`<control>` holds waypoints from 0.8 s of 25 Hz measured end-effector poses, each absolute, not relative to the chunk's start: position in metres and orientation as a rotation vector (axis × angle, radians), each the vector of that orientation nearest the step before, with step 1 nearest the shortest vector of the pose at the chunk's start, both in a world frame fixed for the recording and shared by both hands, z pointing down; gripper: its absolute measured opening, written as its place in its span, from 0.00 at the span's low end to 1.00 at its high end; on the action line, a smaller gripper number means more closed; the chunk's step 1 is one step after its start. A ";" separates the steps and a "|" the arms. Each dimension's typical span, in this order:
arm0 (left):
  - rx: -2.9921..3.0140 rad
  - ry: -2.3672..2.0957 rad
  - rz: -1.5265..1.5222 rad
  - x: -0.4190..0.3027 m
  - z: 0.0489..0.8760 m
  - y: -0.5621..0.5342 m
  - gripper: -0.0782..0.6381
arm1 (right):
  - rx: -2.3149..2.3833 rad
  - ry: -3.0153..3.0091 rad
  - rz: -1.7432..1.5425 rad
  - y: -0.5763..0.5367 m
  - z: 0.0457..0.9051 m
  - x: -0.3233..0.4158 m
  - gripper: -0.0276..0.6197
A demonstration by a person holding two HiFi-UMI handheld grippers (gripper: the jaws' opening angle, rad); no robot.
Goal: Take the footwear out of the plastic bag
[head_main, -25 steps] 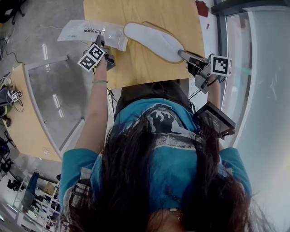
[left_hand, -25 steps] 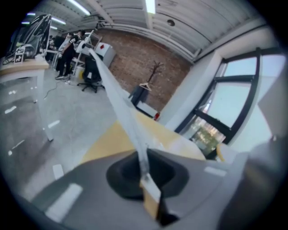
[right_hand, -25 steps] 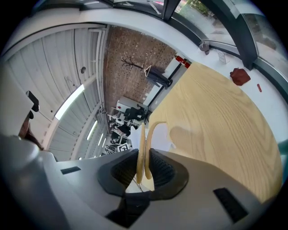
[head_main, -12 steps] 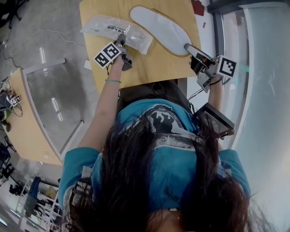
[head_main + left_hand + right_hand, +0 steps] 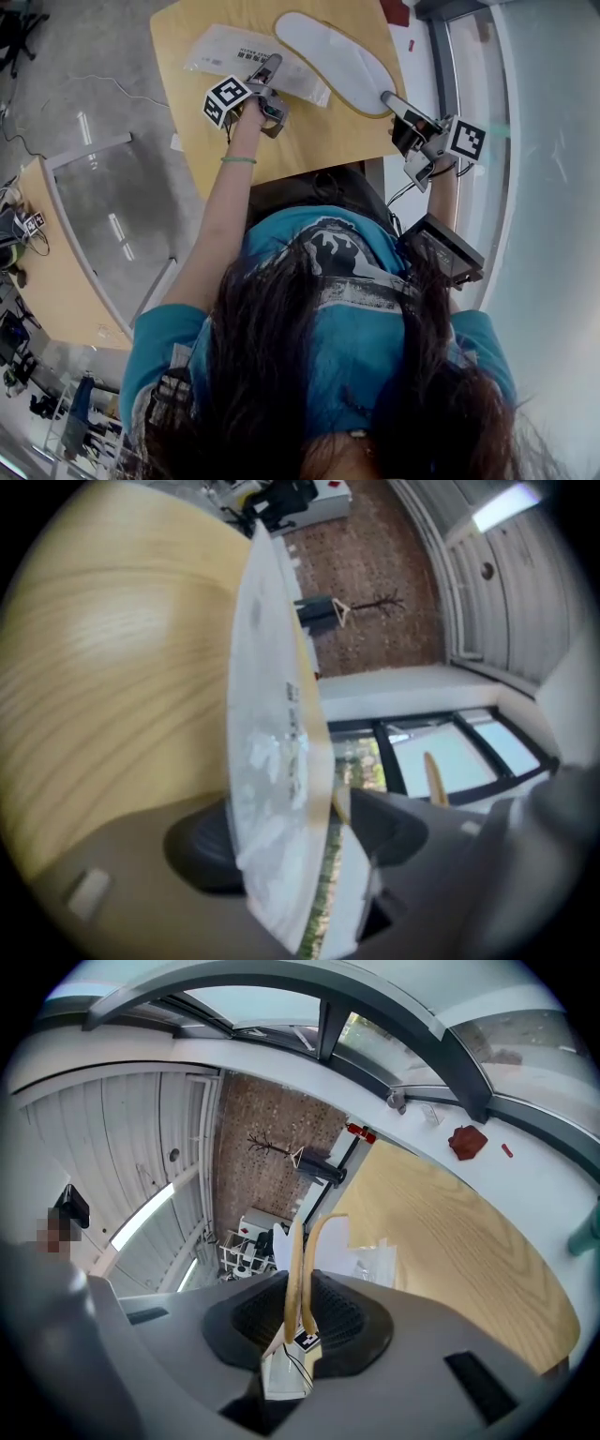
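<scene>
A clear plastic bag (image 5: 234,56) with a printed label lies on the wooden table (image 5: 309,150) at the far left. My left gripper (image 5: 272,67) is at its near right end, jaws opening; the bag (image 5: 272,761) still hangs between them in the left gripper view, resting against one pad with a gap at the other. White flat slippers (image 5: 333,61) with a tan edge lie to the right of the bag. My right gripper (image 5: 389,98) is shut on their near end. In the right gripper view two thin tan-edged soles (image 5: 302,1269) stand pinched between the pads.
A red scrap (image 5: 394,11) lies on the white ledge beyond the table's right corner, beside a glass pane (image 5: 544,141). Grey floor and another desk (image 5: 47,272) are to the left. The person's head and shoulders fill the lower head view.
My left gripper carried the bag to the right, up beside the slippers, and its jaws have come apart. My right gripper keeps its hold on the slippers in about the same place.
</scene>
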State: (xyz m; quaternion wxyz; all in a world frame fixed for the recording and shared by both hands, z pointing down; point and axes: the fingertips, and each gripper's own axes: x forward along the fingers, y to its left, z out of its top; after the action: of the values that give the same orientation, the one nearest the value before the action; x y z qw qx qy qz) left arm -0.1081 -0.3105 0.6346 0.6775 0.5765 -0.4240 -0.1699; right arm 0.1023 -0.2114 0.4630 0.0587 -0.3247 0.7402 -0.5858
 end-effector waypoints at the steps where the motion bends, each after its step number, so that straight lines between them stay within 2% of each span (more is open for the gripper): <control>1: 1.280 -0.950 -0.391 -0.106 0.632 -0.309 0.57 | -0.982 2.228 -1.776 -0.211 0.465 0.104 0.16; 6: 1.253 -0.896 -0.472 -0.089 0.617 -0.294 0.60 | -0.902 2.160 -1.812 -0.211 0.474 0.104 0.16; 13: 1.100 -0.864 -0.706 -0.113 0.619 -0.286 0.60 | -0.702 1.869 -2.040 -0.223 0.515 0.051 0.16; 20: 1.125 -0.888 -0.695 -0.117 0.618 -0.285 0.60 | -0.834 1.728 -2.265 -0.195 0.581 0.036 0.16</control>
State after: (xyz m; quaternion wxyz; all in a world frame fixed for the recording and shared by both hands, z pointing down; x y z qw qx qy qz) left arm -0.1167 -0.2847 0.6179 0.6993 0.5048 -0.3987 -0.3119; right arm 0.0358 -0.1952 0.5811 0.0865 -0.2798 0.5799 -0.7602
